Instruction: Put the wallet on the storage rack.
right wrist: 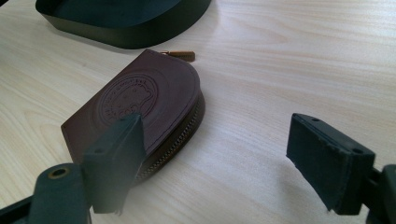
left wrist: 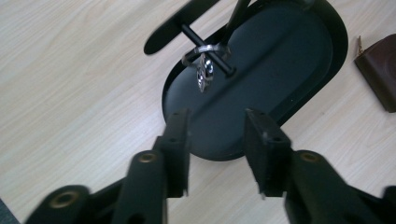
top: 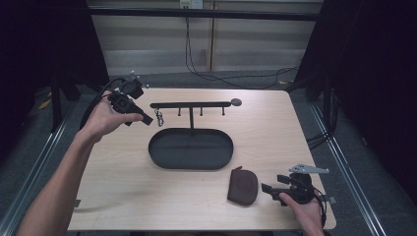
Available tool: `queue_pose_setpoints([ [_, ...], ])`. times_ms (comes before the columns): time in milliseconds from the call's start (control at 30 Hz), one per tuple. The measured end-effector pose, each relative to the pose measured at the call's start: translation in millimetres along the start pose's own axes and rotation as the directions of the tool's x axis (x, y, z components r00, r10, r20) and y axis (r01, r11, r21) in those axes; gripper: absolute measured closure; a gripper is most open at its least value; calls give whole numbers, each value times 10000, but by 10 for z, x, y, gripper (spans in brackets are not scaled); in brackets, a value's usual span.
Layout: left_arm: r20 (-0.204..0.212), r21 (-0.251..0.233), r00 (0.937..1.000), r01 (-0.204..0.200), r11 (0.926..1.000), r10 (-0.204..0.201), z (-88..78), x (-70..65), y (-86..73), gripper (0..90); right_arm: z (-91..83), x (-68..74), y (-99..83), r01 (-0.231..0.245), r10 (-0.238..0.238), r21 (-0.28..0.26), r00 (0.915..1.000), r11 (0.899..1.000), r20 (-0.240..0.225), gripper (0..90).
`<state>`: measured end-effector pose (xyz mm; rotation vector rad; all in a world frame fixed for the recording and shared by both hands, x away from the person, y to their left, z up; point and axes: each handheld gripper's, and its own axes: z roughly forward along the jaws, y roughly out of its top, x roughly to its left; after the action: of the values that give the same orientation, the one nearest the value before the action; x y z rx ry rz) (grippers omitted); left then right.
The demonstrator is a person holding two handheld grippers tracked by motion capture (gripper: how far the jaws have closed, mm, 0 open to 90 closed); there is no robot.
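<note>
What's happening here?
A person works at a table with a gripper in each hand. The left gripper is open and empty beside a black stand; a key ring hangs on the stand's end peg, over the stand's oval tray. The right gripper rests open near the table's front edge, beside a brown pouch lying flat, not gripping it.
</note>
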<state>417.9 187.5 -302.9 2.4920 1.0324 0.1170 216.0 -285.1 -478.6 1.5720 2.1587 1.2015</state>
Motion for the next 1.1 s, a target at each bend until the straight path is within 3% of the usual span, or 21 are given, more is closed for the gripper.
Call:
queue_pose_setpoints([
  [100, -59, -132, 9999, 83, 9999, -84, 0, -2, -59, 530, -1, -2, 1, 14, -14, -43, 10000, 10000, -6, 190],
  [133, -14, -448, 9996, 274, 9986, -275, -21, 5, -124, 530, 2, -3, 3, -4, 4, -26, 10000, 10000, 14, 190],
  [200, -44, -580, 9991, 407, 9975, -411, -28, 4, -154, 503, 11, -5, 8, -6, 6, -5, 10000, 10000, 8, 190],
  [367, -352, -1050, 9989, 273, 9941, -312, -20, -24, -310, 458, 9, 4, 7, -11, 11, 7, 10000, 10000, 54, 190],
  [433, -102, -1211, 9986, 502, 9914, -518, 8, -27, -382, 391, 1, 4, 2, 14, -14, -28, 10000, 10000, 39, 190],
  [533, -49, -1525, 9971, 748, 9855, -764, 47, -29, -502, 331, -1, 4, -1, 16, -16, 25, 10000, 10000, 45, 190],
  [700, -374, -1524, 9946, 901, 9842, -968, 133, -83, -655, 368, 0, 4, 1, 32, -32, -17, 10000, 10000, 26, 187],
  [767, -157, -1859, 9947, 968, 9778, -1015, 156, -120, -722, 308, 5, 0, 2, 5, -5, -24, 10000, 10000, 12, 187],
  [867, 79, -2161, 9942, 1068, 9705, -1076, 212, -169, -836, 291, 5, 1, 3, -14, 14, -41, 10000, 10000, -5, 187],
  [933, 229, -2317, 9962, 873, 9689, -843, 270, -194, -907, 242, 7, 2, 4, -30, 30, -7, 10000, 10000, -20, 187],
  [1100, 640, -2769, 9912, 1295, 9521, -1162, 429, -202, -1096, 212, 13, -2, 2, 16, -16, 30, 10000, 10000, -41, 177],
])
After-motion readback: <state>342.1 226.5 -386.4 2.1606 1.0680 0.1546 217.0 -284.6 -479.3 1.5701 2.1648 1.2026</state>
